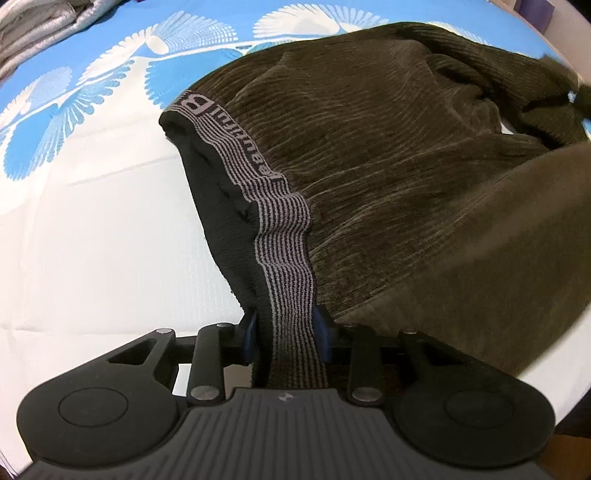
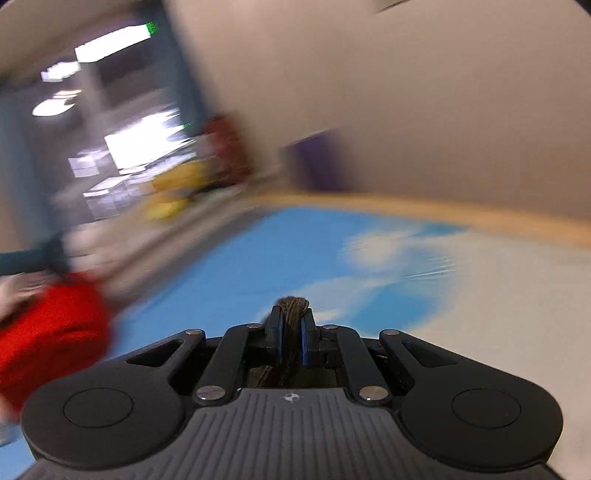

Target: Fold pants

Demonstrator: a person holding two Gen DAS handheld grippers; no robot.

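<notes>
Dark olive corduroy pants (image 1: 388, 155) lie spread over a blue and white patterned bed sheet (image 1: 92, 184). Their striped grey elastic waistband (image 1: 284, 236) runs from the upper left down into my left gripper (image 1: 286, 328), which is shut on it. The black inner lining shows left of the band. In the blurred right wrist view, my right gripper (image 2: 291, 325) is shut on a small bunch of the olive pants fabric (image 2: 291, 306), held above the sheet (image 2: 258, 258). The rest of the pants is hidden from that view.
Folded grey-white bedding (image 1: 44, 26) lies at the far left corner of the bed. A blurred red object (image 2: 48, 325) sits at the left of the right wrist view. A wooden bed edge (image 2: 443, 214), a wall and a purple object (image 2: 314, 166) lie beyond.
</notes>
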